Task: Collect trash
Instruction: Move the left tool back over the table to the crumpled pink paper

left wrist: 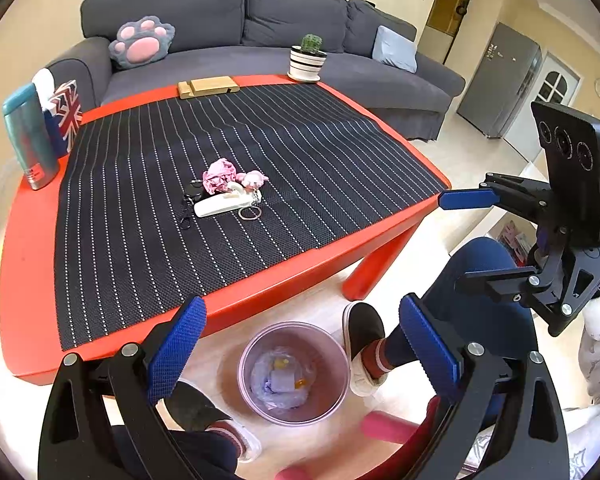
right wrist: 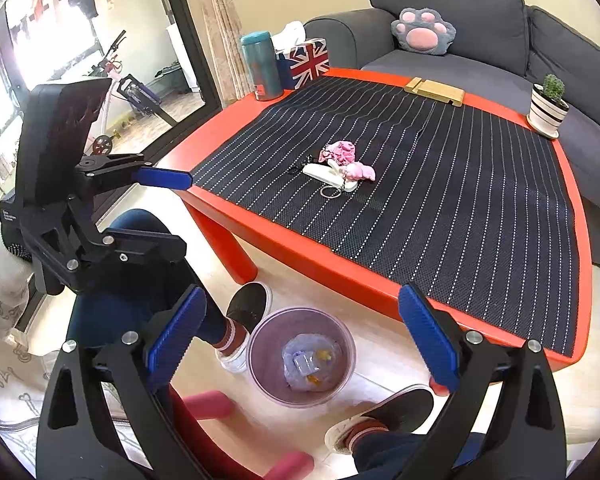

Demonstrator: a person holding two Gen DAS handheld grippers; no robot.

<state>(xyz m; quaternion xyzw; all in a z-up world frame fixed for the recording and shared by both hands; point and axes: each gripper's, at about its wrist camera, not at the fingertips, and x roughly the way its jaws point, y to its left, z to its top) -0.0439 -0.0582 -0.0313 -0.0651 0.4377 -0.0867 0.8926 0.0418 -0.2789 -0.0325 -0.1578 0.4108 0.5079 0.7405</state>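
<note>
Both grippers, left point(left wrist: 302, 346) and right point(right wrist: 302, 336), are hovering spread and empty over the bin point(left wrist: 260, 340); reaching for the pink wad point(left wrist: 219, 175) is perhaps risking snagging the keys point(left wrist: 188, 204) beside it.

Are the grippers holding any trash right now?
No. The left gripper and right gripper are both open and empty above the bin.

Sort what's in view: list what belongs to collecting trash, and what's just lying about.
Job:
- pink crumpled wrapper
- trash bin on the floor, already holding scraps

Lying about:
- keys with pink plush charm
- teal flask
- tissue box
- potted cactus
- wooden stand
</note>
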